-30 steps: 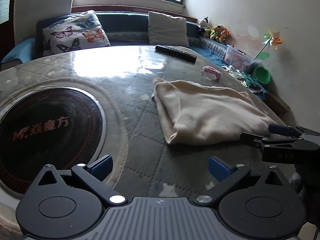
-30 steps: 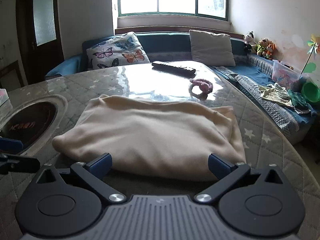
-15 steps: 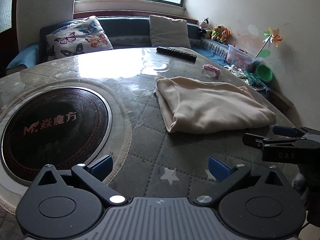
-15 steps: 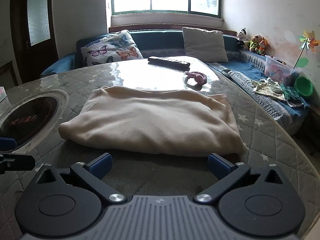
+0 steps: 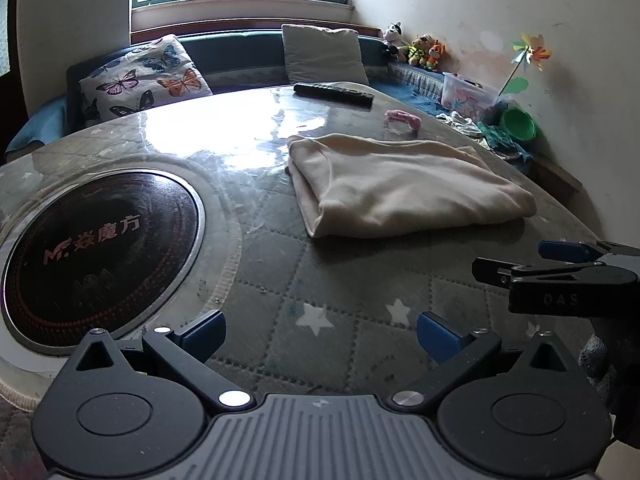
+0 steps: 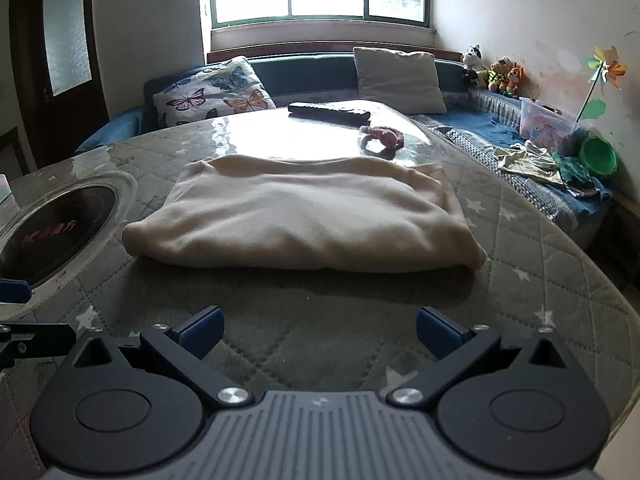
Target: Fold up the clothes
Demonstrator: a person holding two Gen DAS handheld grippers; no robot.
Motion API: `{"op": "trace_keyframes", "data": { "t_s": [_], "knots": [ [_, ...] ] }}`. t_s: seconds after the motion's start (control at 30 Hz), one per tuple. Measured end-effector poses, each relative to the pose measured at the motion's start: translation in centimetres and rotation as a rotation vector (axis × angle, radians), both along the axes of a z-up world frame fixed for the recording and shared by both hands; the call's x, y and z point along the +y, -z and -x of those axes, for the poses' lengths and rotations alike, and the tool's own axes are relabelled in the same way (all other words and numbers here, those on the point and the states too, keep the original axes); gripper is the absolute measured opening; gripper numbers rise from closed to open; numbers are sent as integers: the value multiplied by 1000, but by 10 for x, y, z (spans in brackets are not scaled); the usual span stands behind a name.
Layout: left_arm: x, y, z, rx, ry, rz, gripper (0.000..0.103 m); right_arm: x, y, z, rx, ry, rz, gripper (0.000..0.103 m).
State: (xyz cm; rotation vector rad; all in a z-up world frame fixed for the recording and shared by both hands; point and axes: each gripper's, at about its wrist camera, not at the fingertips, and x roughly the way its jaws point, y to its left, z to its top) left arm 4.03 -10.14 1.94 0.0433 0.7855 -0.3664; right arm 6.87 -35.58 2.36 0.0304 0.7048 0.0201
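The table is round, covered by a quilted starry cloth, and its right edge curves off toward the sofa. A round black cooktop is sunk into the left part. A wide strip of bare cloth is left between the grippers and the garment, and more glossy open surface is seen behind it.

The cream garment is laid folded flat right of the cooktop, nothing touching it. In the right wrist view its long axis is run left to right, with the thick folded edge turned toward the camera. Behind it a remote and a pink hair tie are parked, well apart from it.

The left gripper is held with fingers spread wide, empty, above the cloth. Same deal for the right gripper, spread and empty, just short of the folded edge.
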Motion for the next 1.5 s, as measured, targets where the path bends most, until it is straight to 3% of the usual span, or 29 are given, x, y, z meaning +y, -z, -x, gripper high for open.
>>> {"op": "trace_keyframes", "data": {
  "t_s": [0.9,1.5],
  "knots": [
    [-18,-7,22,-56,26,-109,103,-2,5,16,8,42,-34,103],
    [-26,-8,25,-77,52,-103,103,-1,6,17,6,38,-42,103]
  ]
}}
